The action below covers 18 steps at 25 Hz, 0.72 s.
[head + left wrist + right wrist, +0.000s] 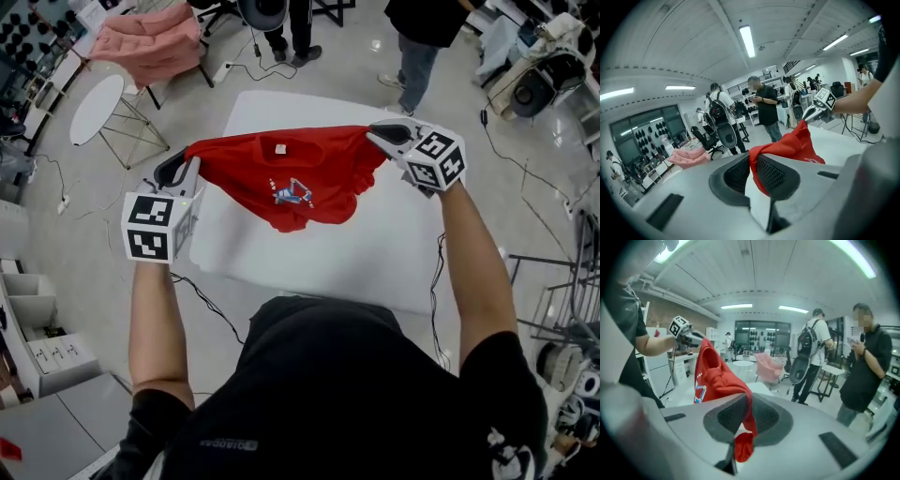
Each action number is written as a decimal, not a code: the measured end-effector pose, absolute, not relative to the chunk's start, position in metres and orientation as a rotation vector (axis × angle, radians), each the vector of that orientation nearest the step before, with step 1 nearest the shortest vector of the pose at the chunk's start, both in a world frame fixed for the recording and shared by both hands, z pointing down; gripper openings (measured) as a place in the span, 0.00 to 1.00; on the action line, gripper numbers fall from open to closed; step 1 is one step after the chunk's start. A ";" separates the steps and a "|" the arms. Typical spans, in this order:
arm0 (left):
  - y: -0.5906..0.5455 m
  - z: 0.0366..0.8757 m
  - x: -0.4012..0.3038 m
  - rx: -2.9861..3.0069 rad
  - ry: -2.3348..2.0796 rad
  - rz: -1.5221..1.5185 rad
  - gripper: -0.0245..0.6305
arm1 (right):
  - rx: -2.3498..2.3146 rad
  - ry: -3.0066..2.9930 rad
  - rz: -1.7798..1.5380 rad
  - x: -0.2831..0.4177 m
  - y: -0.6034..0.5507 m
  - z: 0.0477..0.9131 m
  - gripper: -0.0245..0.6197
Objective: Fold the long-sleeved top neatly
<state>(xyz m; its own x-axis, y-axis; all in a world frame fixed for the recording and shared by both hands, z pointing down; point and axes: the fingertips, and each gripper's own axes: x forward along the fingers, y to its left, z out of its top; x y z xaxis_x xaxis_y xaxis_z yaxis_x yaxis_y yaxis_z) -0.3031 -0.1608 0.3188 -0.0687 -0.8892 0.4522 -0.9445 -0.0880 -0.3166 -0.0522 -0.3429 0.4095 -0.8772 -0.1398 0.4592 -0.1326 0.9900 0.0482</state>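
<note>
1. Holding the red long-sleeved top (323, 169) stretched between both hands, you have it raised above the white tabletop (394, 262), with its upper edge running almost level from one side to the other.
2. Your left tongs (190, 172) are clenched on the garment's left end. In the left gripper view a bunched fold of red cloth is pinched between the two dark ribbed pads (772, 175).
3. Your right tongs (382, 134) are clenched on the opposite end. In the right gripper view the cloth runs down between the pads, and a short red tail hangs below them.
4. The middle of the garment sags towards the tabletop. You cannot tell from the head view whether its lowest fold touches the surface.
5. A small white neck label (278, 147) sits just under the upper edge, and a blue-and-white graphic print (292, 192) lies below it. Both face you.
6. Beyond the tabletop, a pink armchair (150, 42) and a round white side table (94, 108) stand on the floor at the left.
7. Two people stand at the far side.
</note>
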 end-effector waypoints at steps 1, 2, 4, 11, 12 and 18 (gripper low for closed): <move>-0.167 0.317 -0.307 2.088 -2.045 0.856 0.10 | 0.270 -2.683 -0.024 -0.044 -0.351 0.391 0.10; -0.175 0.315 -0.311 2.105 -2.041 0.847 0.10 | 0.356 -2.714 -0.025 -0.035 -0.359 0.372 0.10; -0.195 0.306 -0.317 2.143 -2.044 0.822 0.10 | 0.529 -2.782 -0.025 -0.016 -0.372 0.332 0.10; -0.249 0.225 -0.308 2.369 -2.069 0.716 0.10 | 0.972 -2.778 -0.278 0.040 -0.365 0.215 0.09; -0.250 0.214 -0.308 2.400 -2.067 0.717 0.10 | 1.012 -2.745 -0.334 0.044 -0.359 0.205 0.09; -0.246 0.185 -0.302 2.555 -1.915 0.706 0.10 | 1.213 -2.516 -0.607 0.063 -0.310 0.160 0.09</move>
